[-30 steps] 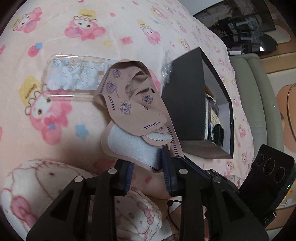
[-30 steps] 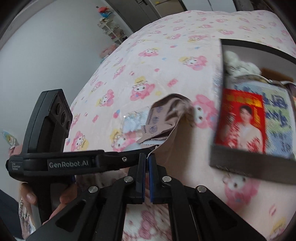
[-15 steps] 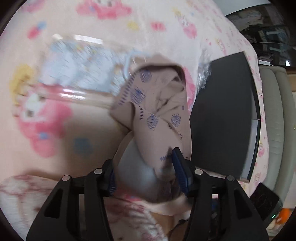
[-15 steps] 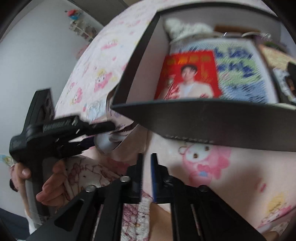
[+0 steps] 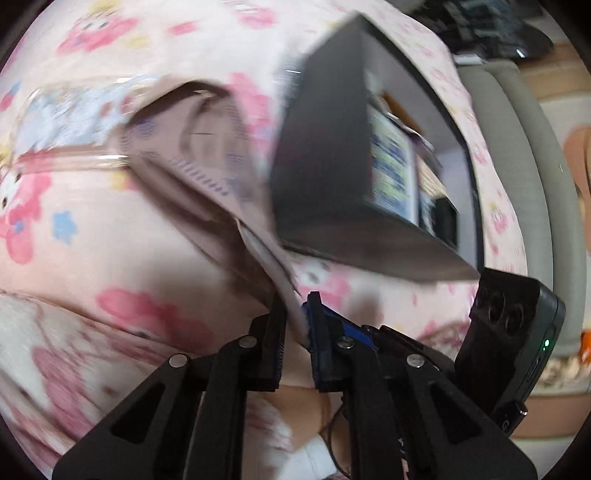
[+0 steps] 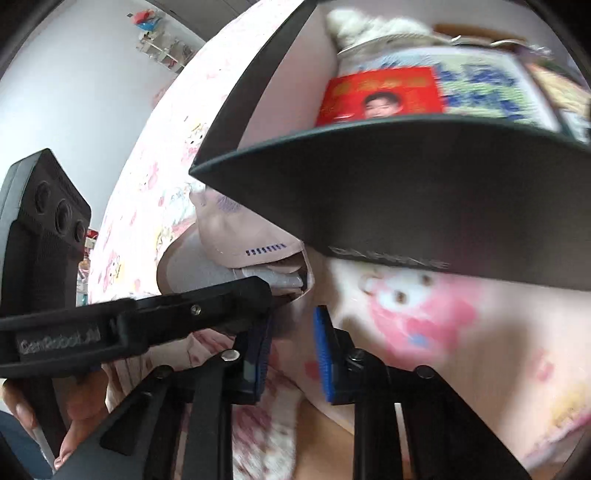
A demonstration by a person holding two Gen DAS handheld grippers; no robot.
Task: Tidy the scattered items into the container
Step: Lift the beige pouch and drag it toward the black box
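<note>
A beige face mask (image 5: 207,155) with small purple prints lies on the pink cartoon bedspread, against the black box's (image 5: 325,155) left wall. My left gripper (image 5: 295,314) is closing on the mask's near edge, which runs between its pads. In the right wrist view the left gripper (image 6: 291,288) comes in from the left, gripping the mask (image 6: 240,236) below the box's (image 6: 406,195) front corner. My right gripper (image 6: 293,317) stands slightly open just below it, nothing between its fingers. A clear phone case (image 5: 74,122) with a cartoon print lies partly under the mask.
The box holds a red card (image 6: 384,96), a blue-patterned packet (image 6: 480,88) and something white and fluffy (image 6: 369,26). A grey sofa (image 5: 517,166) runs beyond the bed. A hand (image 6: 74,417) holds the left gripper's handle at lower left.
My left gripper closed on the mask's near edge after opening wide around it. The right gripper dropped close to the box's front wall, and its jaws parted from shut.
</note>
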